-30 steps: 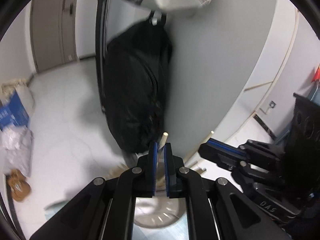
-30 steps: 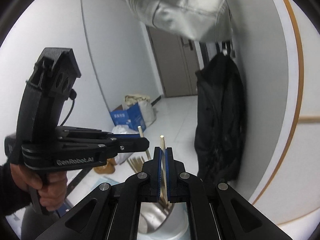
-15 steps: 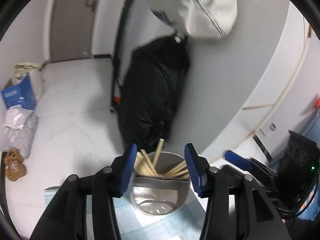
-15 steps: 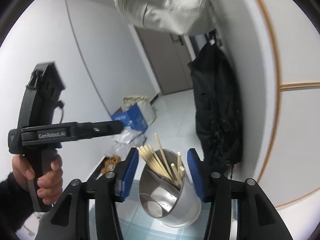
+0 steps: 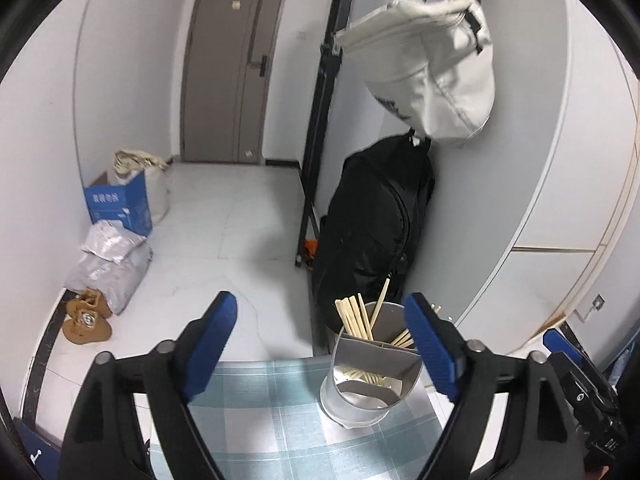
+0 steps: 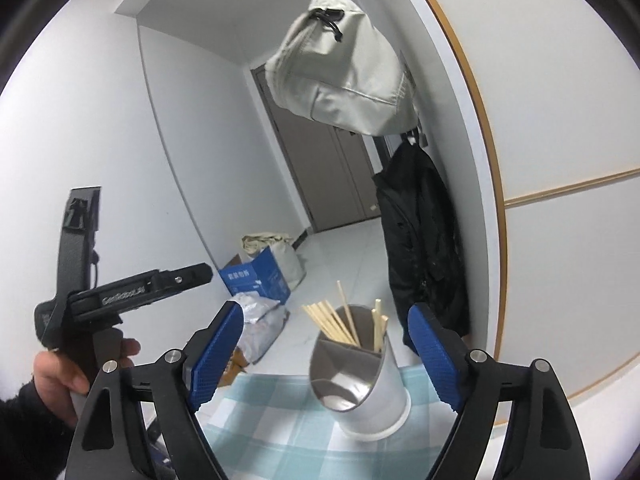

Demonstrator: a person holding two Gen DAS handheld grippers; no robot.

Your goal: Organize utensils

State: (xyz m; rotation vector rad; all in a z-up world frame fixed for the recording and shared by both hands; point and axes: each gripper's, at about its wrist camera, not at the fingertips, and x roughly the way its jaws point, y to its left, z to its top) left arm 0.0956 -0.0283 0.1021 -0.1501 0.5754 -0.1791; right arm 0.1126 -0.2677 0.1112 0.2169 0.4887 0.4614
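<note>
Wall (image 5: 520, 160) w/ wood trim curves along the right side. Grey door (image 5: 228, 72) at the far end of the white tile floor (image 5: 224, 232). Black coat (image 5: 372, 232) hangs vs the wall, reaching nearly to the floor; pale bag (image 5: 432, 72) hangs above it, both off a black rack (image 5: 320, 140). Blue box (image 5: 120, 204) w/ a sack behind it sits by the left wall, grey plastic bags (image 5: 108, 264) in front of it, tan slippers (image 5: 86, 318) nearest.

Table (image 5: 280, 420) w/ blue-white check cloth in the foreground. Steel holder (image 5: 372, 376), divided inside, stands upright near the table's far edge, close to the coat. Chopsticks (image 5: 356, 316) stand in the holder's far compartments, leaning diff ways, tips above the rim; front compartment looks empty apart from reflections.

Left gripper (image 5: 320, 344): jaws spread wide, nothing betw them, holder seen just inside its right finger. Right gripper (image 6: 324, 354): also spread wide, holding nothing, holder framed betw the fingers but apart from both. In right wrist view the left gripper (image 6: 200, 270) shows side-on, gripped by a hand (image 6: 68, 372) in a dark sleeve, off to the left of the holder, well apart from it.
</note>
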